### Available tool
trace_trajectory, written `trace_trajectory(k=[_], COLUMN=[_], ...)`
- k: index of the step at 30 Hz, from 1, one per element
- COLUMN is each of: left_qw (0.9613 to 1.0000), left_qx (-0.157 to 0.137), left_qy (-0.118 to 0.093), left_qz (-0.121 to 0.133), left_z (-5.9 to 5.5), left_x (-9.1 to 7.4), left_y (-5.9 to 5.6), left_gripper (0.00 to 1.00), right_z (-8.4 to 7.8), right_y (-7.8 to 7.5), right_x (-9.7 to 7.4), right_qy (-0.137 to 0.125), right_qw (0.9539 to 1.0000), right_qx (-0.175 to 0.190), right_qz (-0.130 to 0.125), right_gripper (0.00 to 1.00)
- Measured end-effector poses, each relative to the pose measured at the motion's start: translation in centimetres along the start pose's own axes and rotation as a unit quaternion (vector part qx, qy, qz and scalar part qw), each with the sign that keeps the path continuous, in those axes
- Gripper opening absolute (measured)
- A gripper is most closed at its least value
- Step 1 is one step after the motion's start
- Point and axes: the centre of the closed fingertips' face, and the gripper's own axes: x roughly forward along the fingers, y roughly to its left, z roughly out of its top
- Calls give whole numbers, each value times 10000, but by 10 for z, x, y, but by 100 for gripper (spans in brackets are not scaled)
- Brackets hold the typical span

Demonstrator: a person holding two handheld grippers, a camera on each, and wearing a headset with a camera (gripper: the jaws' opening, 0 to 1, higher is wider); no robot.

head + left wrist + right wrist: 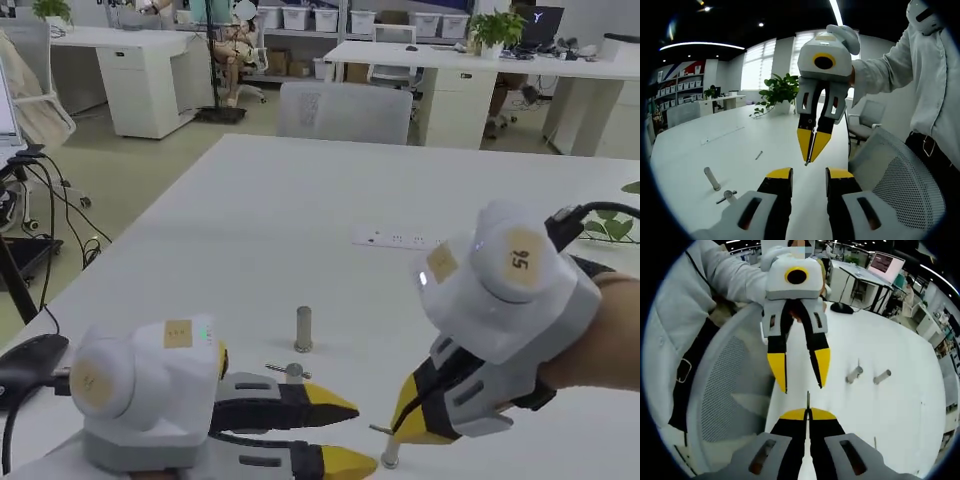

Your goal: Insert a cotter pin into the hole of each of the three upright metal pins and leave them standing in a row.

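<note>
Right gripper (808, 413) with jaws clamped on cotter pin (807, 399), left gripper (810, 174) with jaws apart, metal pin (303, 328) upright mid-frame on surface (300, 220)

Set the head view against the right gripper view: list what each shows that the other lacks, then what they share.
Head view: the right tool from outside, white housing and all, a third metal pin just below its tips, and a grey chair across the table. Right gripper view: a clear look at the cotter pin in that tool's shut jaws, a mesh chair back and the person's shirt. Both: the left tool, jaws open, and two more metal pins on the white table.
</note>
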Motion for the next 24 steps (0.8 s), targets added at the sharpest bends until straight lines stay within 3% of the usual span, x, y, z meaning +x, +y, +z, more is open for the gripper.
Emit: trace_trajectory(k=[9,24], left_qw=[9998,9992], left_qx=[113,174], left_qy=[124,295], left_qz=[-115,-215], left_z=[-3,-6], left_x=[3,7], left_y=[-4,-9], left_gripper=[14,5], right_z=[6,10], right_y=[7,12], right_x=[5,9], right_qy=[40,109], right_qw=[9998,9991], right_qx=[-169,-349], right_qz=[103,207], right_gripper=[2,2])
